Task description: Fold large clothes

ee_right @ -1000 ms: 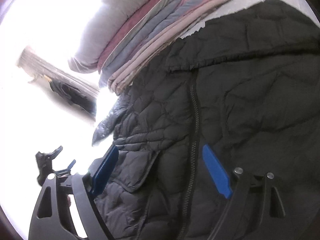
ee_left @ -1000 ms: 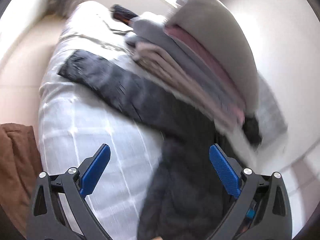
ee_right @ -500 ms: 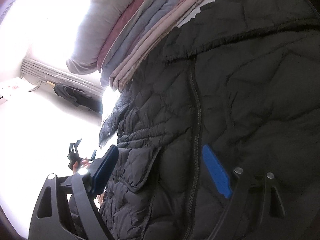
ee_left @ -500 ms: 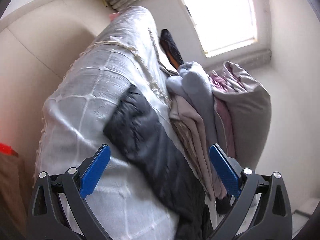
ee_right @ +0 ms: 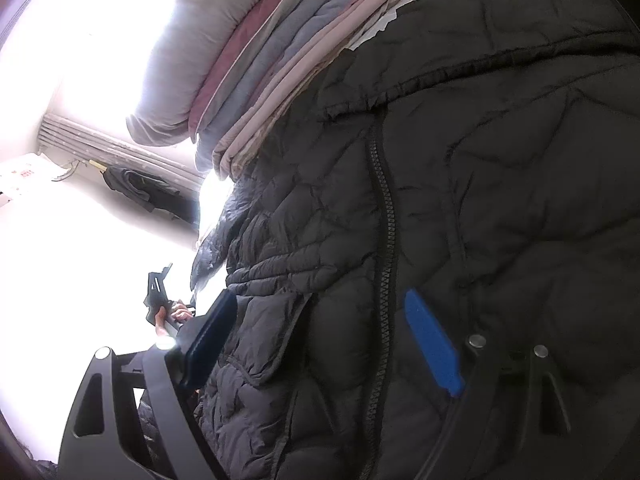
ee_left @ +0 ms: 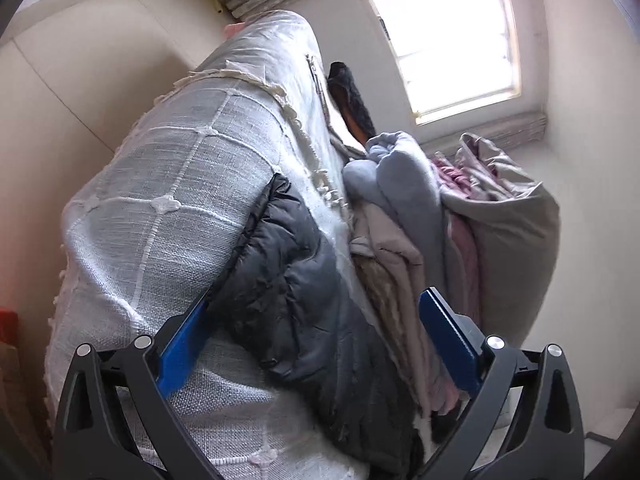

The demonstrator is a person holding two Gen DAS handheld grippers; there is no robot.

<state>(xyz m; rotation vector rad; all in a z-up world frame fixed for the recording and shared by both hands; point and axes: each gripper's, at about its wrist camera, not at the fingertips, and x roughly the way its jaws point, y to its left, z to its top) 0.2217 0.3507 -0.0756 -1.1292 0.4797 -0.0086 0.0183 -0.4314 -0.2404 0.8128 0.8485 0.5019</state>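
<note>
The left hand-held gripper (ee_left: 316, 344) is hovering with its blue fingers (ee_left: 446, 344) spread wide, gripping nothing; a sleeve (ee_left: 296, 280) of the black quilted jacket (ee_right: 460, 208) is lying between them on the white checked bedspread (ee_left: 168, 200). The right hand-held gripper (ee_right: 320, 344) is also standing spread, its fingers straddling the jacket front at the zipper (ee_right: 384, 240) beside a pocket flap (ee_right: 272, 332). A stack of folded clothes (ee_right: 260, 60) is sitting just beside the jacket collar. A window (ee_left: 448, 36) is glowing behind.
</note>
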